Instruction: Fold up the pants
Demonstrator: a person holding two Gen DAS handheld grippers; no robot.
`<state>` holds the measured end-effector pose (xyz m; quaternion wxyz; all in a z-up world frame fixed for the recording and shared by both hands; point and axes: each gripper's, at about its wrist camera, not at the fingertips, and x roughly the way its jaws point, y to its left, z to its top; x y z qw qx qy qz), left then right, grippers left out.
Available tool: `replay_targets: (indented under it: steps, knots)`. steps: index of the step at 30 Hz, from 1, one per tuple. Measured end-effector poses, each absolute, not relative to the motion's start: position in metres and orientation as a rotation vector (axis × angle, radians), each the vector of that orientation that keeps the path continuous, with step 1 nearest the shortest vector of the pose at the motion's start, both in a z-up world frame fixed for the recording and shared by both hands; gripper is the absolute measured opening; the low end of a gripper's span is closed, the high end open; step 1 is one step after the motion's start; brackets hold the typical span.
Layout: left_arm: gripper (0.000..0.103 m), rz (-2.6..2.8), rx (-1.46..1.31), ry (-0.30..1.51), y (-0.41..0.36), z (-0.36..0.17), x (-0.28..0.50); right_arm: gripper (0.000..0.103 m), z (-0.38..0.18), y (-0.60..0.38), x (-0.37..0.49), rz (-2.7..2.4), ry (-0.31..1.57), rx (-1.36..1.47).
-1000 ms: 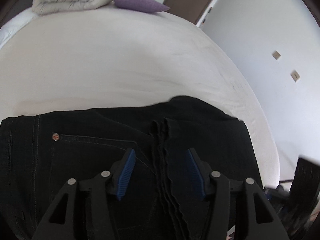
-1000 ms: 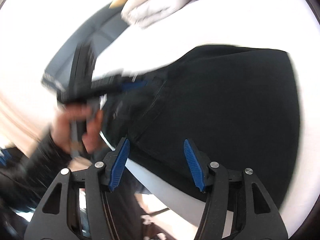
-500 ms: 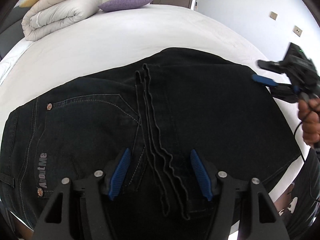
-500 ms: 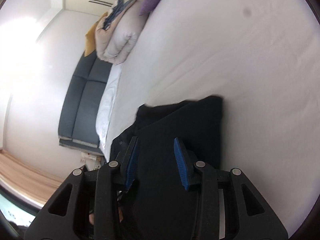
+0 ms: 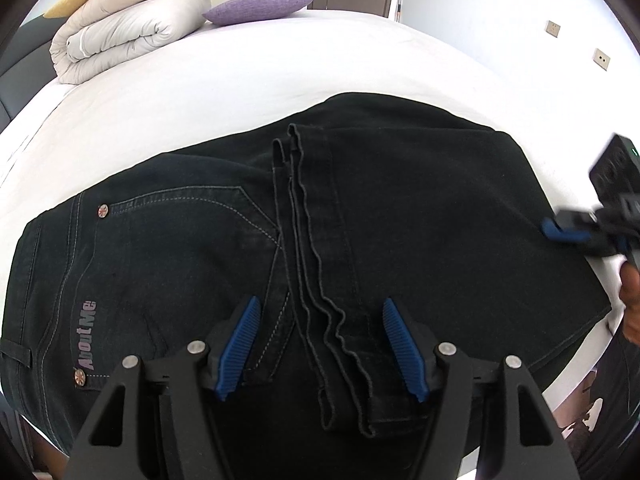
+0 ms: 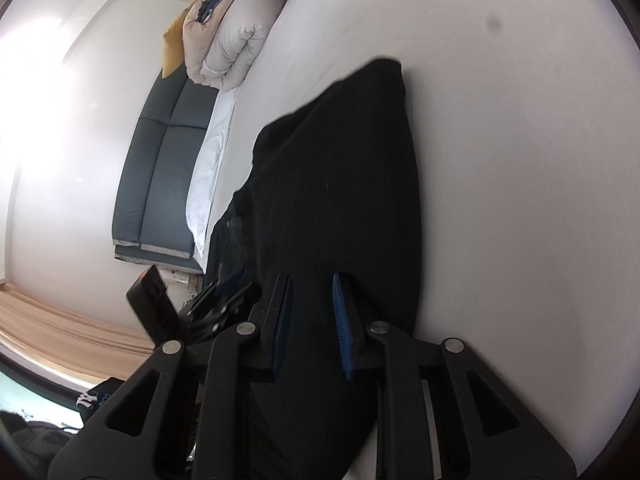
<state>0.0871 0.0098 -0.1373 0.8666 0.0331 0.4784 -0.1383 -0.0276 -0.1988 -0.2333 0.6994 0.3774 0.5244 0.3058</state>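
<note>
**Now closing on the folded edge, second fold not yet made**

Right gripper (image 6: pixel 310 320): jaws narrow and closing, with the dark cloth of the pants (image 5: pixel 360 216) between the blue pads. Cannot tell from the right wrist view whether the pads already press on the cloth, only that the gap is small and the fabric fills it. Seen also at the right border of the left wrist view, low over the folded side of the garment, with part of a hand (image 5: pixel 630 304) behind it.

Left gripper (image 5: pixel 320 348): jaws standing well apart, holding nothing, hanging just above the leg hems (image 5: pixel 320 280) that lie stacked across the seat area, beside the back pocket (image 5: pixel 180 240).

Pants lying flat on the white bed (image 5: pixel 240 80), near its front edge, legs already brought back over the upper part, waistband to the left. Rolled duvet (image 5: pixel 120 36) and purple cushion (image 5: pixel 260 8) well apart, at the far end of the bed.

Step in hand, as judged: taking hold for one more fold, the right side first.

Next move probably asks for a full pinch through all layers on the right, then the same from the left at the hems, so that both lift together. Risk of catching only the top layer, which would open the stack instead of folding it.
</note>
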Motion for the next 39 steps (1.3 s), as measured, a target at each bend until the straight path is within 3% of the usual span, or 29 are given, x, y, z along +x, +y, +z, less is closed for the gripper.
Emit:
replay_targets:
  steps: [14, 19, 23, 25, 26, 27, 28, 30, 36, 38, 39]
  knots:
    - [0.067, -0.286, 0.055, 0.993, 0.016, -0.138, 0.086, 0.019, -0.223, -0.186, -0.101, 0.699, 1.214, 0.829]
    - [0.067, -0.286, 0.040, 0.989, 0.020, -0.139, 0.085, 0.002, -0.226, -0.186, -0.107, 0.659, 1.216, 0.813]
    - [0.066, -0.289, -0.058, 0.979, 0.034, -0.128, 0.082, 0.003, -0.220, -0.184, -0.109, 0.643, 1.208, 0.785]
    - [0.066, -0.267, -0.205, 0.935, 0.060, -0.114, 0.068, 0.009, -0.205, -0.183, -0.111, 0.639, 1.183, 0.750]
    - [0.071, -0.245, -0.280, 0.897, 0.075, -0.107, 0.059, 0.009, -0.196, -0.180, -0.110, 0.653, 1.163, 0.755]
    - [0.087, -0.212, -0.389, 0.843, 0.099, -0.101, 0.045, 0.009, -0.188, -0.179, -0.108, 0.681, 1.136, 0.768]
    - [0.096, -0.186, -0.461, 0.810, 0.115, -0.099, 0.036, 0.009, -0.181, -0.176, -0.106, 0.706, 1.110, 0.775]
    - [0.101, -0.088, -0.647, 0.728, 0.161, -0.099, 0.011, 0.009, -0.173, -0.166, -0.098, 0.743, 1.084, 0.769]
    - [0.101, 0.039, -0.999, 0.576, 0.252, -0.110, -0.027, 0.027, -0.176, -0.120, -0.067, 0.793, 1.133, 0.733]
    - [0.101, 0.063, -1.095, 0.563, 0.269, -0.122, -0.032, 0.049, -0.175, -0.108, -0.058, 0.817, 1.135, 0.731]
    - [0.100, 0.067, -1.141, 0.567, 0.275, -0.130, -0.032, 0.065, -0.173, -0.101, -0.053, 0.819, 1.131, 0.735]
